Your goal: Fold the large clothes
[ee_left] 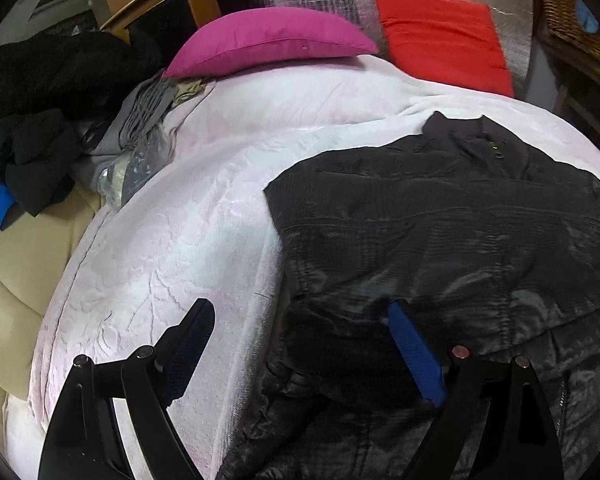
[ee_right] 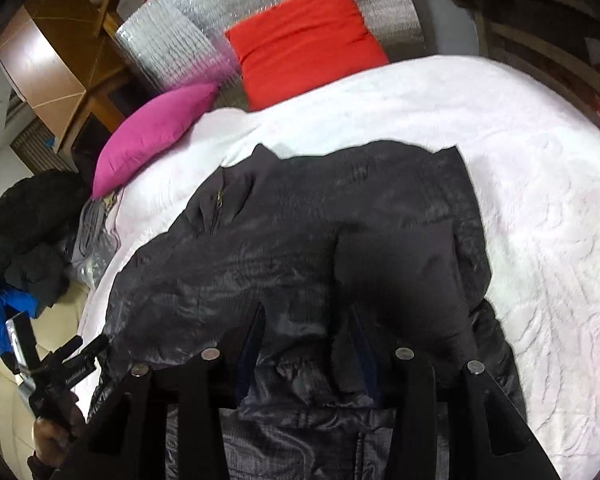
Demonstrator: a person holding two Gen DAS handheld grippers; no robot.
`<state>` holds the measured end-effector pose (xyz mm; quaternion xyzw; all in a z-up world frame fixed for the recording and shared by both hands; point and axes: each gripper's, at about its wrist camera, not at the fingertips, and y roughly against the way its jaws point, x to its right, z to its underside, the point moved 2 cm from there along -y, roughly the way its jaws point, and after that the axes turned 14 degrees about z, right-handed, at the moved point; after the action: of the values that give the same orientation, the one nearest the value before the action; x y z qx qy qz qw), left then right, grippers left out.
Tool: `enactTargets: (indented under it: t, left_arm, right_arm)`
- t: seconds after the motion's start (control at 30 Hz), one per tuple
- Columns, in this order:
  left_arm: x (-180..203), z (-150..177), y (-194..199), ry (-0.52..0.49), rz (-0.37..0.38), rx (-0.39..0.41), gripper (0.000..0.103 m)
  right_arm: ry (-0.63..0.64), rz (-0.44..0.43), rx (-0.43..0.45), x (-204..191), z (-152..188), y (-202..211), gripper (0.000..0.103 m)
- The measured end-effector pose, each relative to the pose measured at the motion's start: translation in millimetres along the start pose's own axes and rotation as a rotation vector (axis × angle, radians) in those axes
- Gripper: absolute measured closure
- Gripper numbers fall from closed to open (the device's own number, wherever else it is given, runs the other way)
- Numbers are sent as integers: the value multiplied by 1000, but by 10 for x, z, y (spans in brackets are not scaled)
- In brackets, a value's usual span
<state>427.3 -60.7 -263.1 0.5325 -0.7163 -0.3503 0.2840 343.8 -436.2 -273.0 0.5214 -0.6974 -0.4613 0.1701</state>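
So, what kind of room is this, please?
Most likely a bedroom. A dark jacket lies on a bed with a white blanket; a pink pillow and a red pillow sit at its head, with other clothes piled alongside.

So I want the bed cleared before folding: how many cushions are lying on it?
2. The pink cushion lies at the far left end of the white blanket; the red cushion leans on the silver sheet to its right. The clothes pile at the left could hide more.
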Motion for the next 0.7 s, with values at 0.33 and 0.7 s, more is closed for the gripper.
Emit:
enactTargets:
  t: [0.33,0.7]
  left_arm:
    - [98,74,-155,-25,5,-77,13]
    - [364,269,-71,-111,58,-100,13]
  right_arm:
    - [49,71,-46,4,133,-151,54]
    - [22,-18,10,-146,155,36,48]
